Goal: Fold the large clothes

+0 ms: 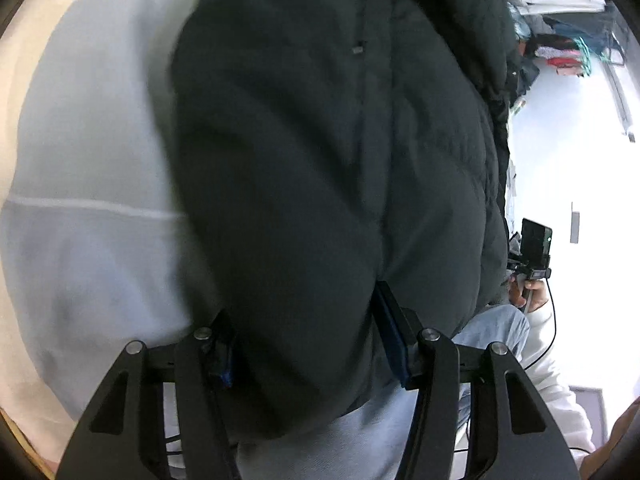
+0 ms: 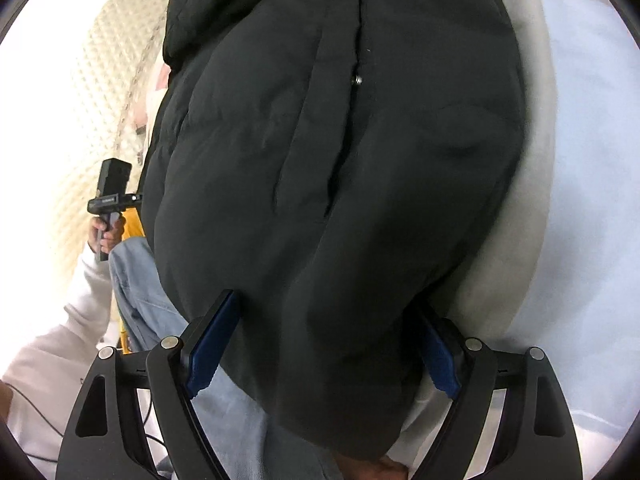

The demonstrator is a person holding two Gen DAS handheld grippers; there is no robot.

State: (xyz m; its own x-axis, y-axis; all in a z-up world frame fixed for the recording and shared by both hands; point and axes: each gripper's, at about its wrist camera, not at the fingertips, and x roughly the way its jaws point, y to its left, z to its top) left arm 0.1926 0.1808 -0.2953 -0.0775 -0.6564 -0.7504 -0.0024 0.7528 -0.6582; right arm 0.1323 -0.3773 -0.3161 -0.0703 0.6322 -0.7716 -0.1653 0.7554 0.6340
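Garment: a dark puffy jacket (image 1: 320, 160), thick and quilted, fills both wrist views; a zip or pocket seam with a small metal pull (image 2: 357, 79) runs along its length.
Where it is: lifted at the near edge by both grippers, the rest sagging away from the cameras over a pale surface (image 1: 88, 240); whether that is a bed or a tabletop I cannot tell.
Left gripper (image 1: 308, 344): jaws clenched around a fat roll of the jacket's near edge, blue pads (image 1: 390, 340) pressed into the cloth on either side.
Right gripper (image 2: 324, 348): jaws likewise grasping a bunch of the same edge, blue pads (image 2: 210, 344) against the cloth; a fold hangs down past them toward the camera.
Key relation: the jacket lies straight ahead of both jaws, its long axis running away from them along the seam, so each hand holds one point of the same near hem. Neither hand looks nearer to the far end.
Spacing: each view shows the other gripper's handle (image 1: 534, 254) out to the side, held in a hand, so the grips are well apart across the garment's width.
Step, as I judge it: carrying the held edge forward over the body to make a fold.
Risk: the padding is bulky and slippery-looking; the bunch could creep out of the jaws, or the fold could spring back.
Person: pale jeans (image 2: 136, 280) and a white sleeve (image 1: 552, 380) show below the jacket.
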